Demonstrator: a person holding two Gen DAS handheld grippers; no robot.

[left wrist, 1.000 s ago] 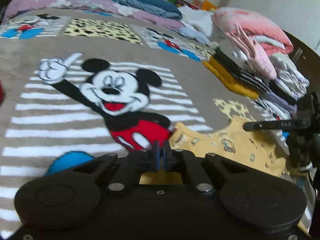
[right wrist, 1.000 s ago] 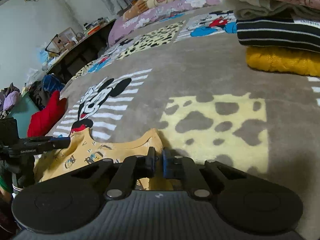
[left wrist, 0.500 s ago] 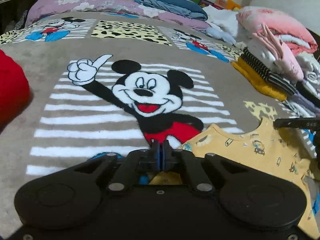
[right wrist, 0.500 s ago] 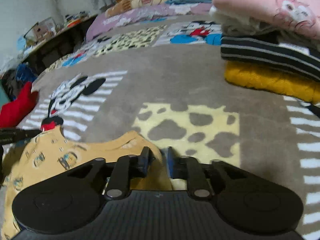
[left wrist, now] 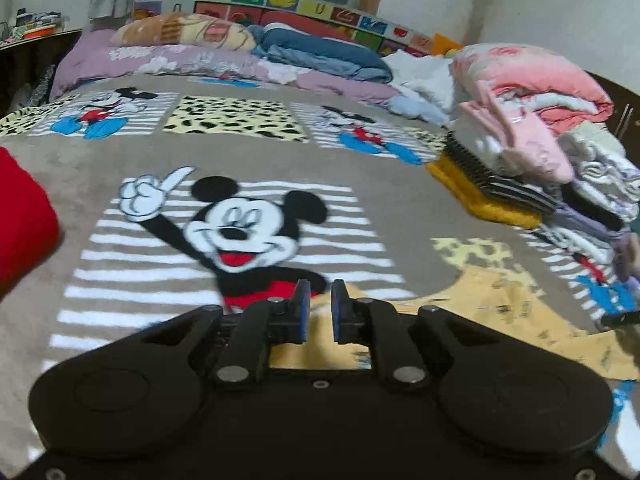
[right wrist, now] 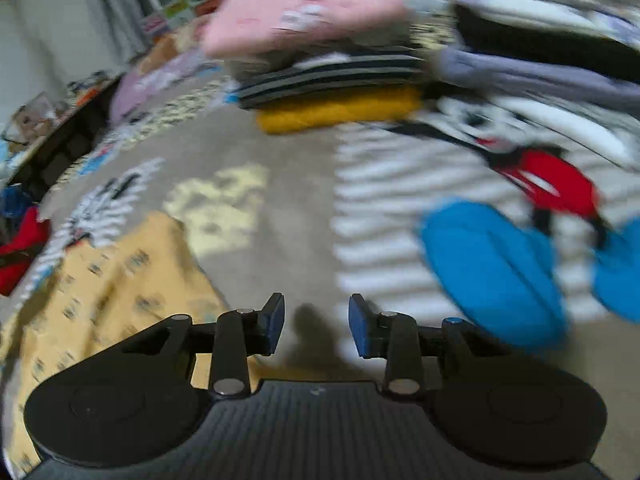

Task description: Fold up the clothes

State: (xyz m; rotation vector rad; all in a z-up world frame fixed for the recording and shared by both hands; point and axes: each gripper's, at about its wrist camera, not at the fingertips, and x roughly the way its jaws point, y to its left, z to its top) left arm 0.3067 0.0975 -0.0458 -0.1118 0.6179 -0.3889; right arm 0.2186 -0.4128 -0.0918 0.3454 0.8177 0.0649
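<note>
- Bedroom scene: a grey cartoon-mouse blanket covers the bed, with a stack of folded clothes ahead and to the right of the left gripper.
- Just beyond and to the right of that gripper's fingertips, the yellow printed top lies spread flat on the blanket; from the right gripper it sits down to the left, blurred.
- Left gripper: jaws opening, a narrow gap between the blue pads, nothing clamped; yellow cloth shows behind the gap.
- Right gripper: jaws opening and clearly apart, only bare blanket and a shadow between them, beside the top's edge.
- Handling, as I judge it: the top is thin, light and limp, so it will sag and crease wherever it is unsupported; not fragile, not slippery on the fleecy blanket.
- Best holds look like two corners of one edge, hem or shoulders, pinching a single layer close to the seam, one gripper each.
</note>
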